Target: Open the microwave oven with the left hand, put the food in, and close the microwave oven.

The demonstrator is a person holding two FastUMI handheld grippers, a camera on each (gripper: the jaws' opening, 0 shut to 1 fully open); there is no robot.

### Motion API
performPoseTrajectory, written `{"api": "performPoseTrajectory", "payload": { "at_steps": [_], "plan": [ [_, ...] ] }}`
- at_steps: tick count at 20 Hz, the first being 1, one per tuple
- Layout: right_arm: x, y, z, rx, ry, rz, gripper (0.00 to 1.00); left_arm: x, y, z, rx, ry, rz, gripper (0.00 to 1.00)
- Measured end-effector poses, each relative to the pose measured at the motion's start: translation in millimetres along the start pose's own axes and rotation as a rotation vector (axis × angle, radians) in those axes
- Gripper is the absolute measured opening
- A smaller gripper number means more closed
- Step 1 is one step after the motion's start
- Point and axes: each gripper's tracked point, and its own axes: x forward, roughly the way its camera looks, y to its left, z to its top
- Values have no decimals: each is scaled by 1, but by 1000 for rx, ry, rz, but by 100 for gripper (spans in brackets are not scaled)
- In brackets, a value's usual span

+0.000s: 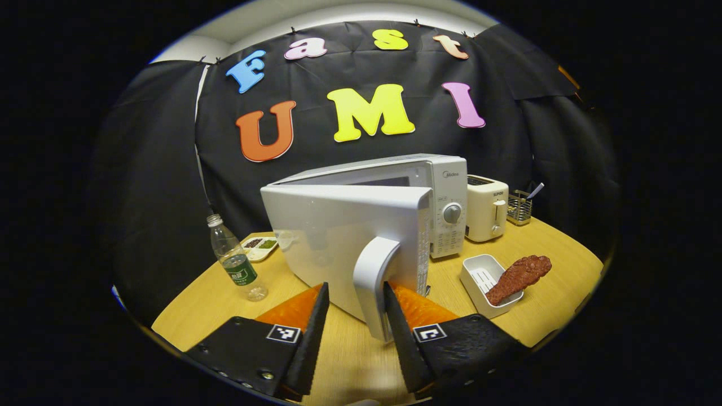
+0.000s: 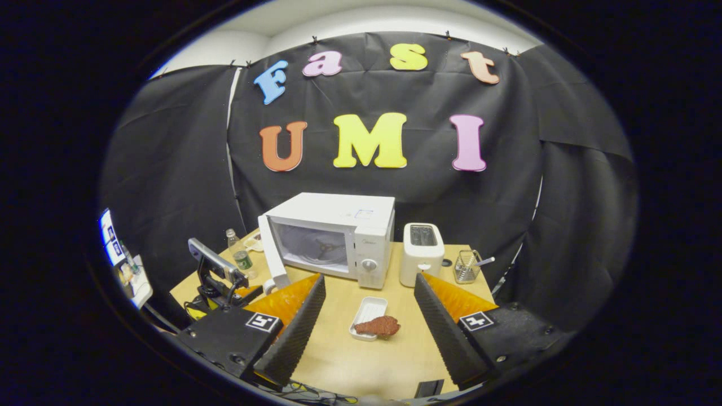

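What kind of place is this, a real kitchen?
Probably a mock kitchen staged in a recording booth: a microwave, toaster and tray of food sit on one wooden table against a black cloth wall.

Your swung-open white microwave door (image 1: pixel 338 237) hides the oven cavity in the left gripper view. The small divided white dish (image 1: pixel 259 248) behind the clear plastic bottle (image 1: pixel 234 260) holds contents too small to identify.

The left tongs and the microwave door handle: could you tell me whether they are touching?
Cannot tell. In the left gripper view the door handle stands between the left tongs, the right finger close against it, but no plain contact or gap.
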Motion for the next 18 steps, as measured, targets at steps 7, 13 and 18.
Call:
{"api": "performPoseTrajectory", "payload": {
  "at_steps": [7,13,18],
  "plan": [
    [-1,20,-5,5,-1,41,91,-15,24,6,-11,-9,40,94],
    [4,47,-15,18,11,82,100,-37,58,-1,-20,8,65,94],
    [6,66,-23,26,20,97,91,-56,97,-11,-9,24,105,94]
  ]
}}
